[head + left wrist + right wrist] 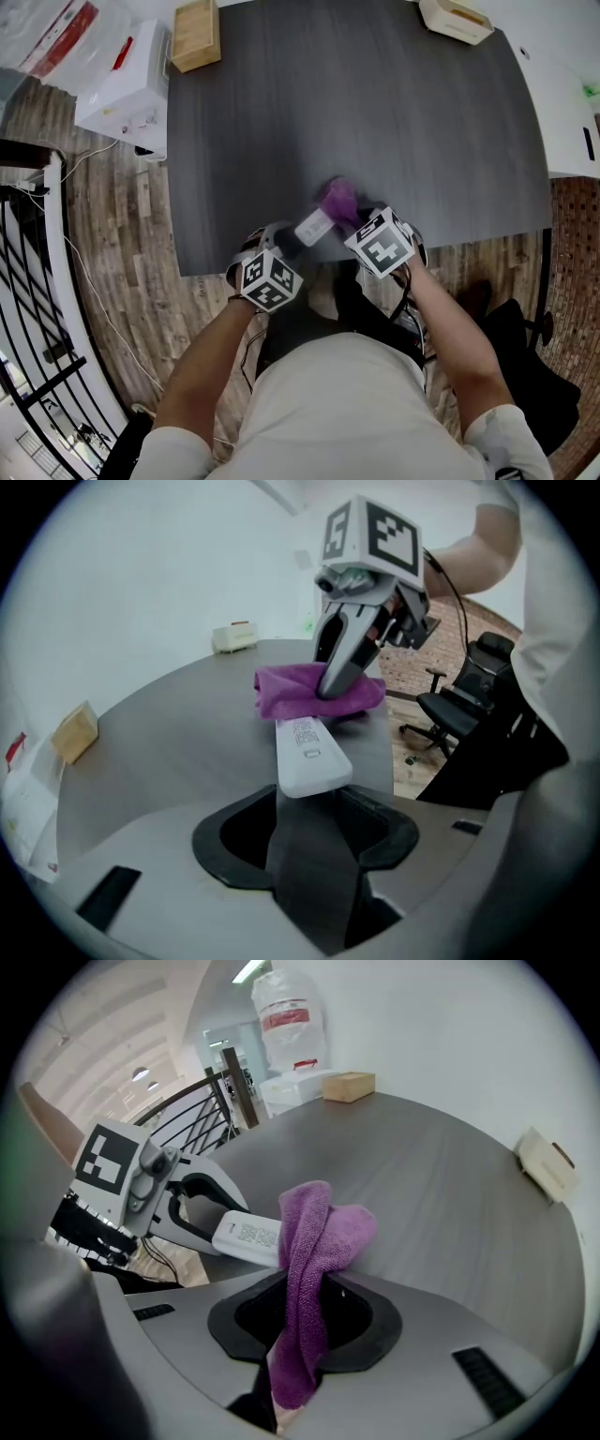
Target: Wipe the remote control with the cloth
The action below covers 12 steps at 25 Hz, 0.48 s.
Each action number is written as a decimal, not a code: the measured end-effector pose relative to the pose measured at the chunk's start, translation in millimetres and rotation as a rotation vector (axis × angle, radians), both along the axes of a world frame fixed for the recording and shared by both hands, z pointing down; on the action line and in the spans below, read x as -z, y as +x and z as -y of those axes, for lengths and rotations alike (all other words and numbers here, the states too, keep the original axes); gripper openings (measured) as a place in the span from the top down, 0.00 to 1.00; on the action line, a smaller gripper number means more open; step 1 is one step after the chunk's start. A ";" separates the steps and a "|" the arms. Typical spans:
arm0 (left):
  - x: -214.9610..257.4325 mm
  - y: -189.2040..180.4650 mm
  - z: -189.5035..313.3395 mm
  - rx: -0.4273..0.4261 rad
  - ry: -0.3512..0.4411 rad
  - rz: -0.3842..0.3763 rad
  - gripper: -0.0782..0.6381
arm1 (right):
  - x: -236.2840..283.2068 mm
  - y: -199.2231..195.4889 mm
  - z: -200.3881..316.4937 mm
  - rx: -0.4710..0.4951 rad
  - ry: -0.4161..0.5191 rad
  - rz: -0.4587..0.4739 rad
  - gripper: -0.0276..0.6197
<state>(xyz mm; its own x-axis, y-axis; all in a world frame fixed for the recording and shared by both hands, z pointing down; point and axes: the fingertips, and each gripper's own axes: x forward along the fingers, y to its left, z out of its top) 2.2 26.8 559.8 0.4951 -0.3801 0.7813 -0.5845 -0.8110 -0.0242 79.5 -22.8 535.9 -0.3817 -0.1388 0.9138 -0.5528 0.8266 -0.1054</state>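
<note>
- Remote control (313, 228) is seen lying flat on the dark table (375, 112), close to the near edge. Its long axis runs from the left gripper (281, 248) up and rightward toward the right gripper (361, 222).
- The left gripper (314, 817) is held with its jaws apart. The near end of the remote control (309, 752) lies between them, and no pressing of the pads on it can be made out, so it is judged released rather than grasped.
- The right gripper (305, 1321) is clenched on the purple cloth (314, 1241), which hangs from the jaws and is draped over the far end of the remote control (246, 1234).
- The cloth (337, 200) is thus already touching the remote, and the right gripper is the nearer tool for wiping. A stroke is judged best drawn along the long axis, toward the left gripper (220, 1232).
- With the near end unclamped, a slide of the remote toward the table edge is to be feared.
- Open tabletop is left beyond and to both sides. The wooden box (195, 36) and the beige case (455, 19) stand well apart at the far corners.
</note>
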 end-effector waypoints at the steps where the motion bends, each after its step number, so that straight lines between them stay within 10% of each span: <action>1: -0.2 -0.9 0.9 0.009 0.001 -0.002 0.62 | 7.3 -3.9 -0.5 0.004 0.006 0.005 0.83; 7: 0.7 -2.6 2.5 0.050 0.001 -0.016 0.65 | 46.3 -54.7 -11.0 0.089 0.047 0.119 0.83; 12: 1.6 -3.9 2.9 0.070 0.012 -0.002 0.68 | 32.7 -93.4 -43.1 0.111 -0.102 0.187 0.83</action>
<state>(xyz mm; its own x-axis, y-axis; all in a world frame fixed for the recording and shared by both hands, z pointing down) -1.7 23.9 558.2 0.4684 -0.4234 0.7755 -0.6398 -0.7679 -0.0328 -13.9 20.2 503.3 -0.5533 0.0031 0.8330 -0.4218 0.8613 -0.2834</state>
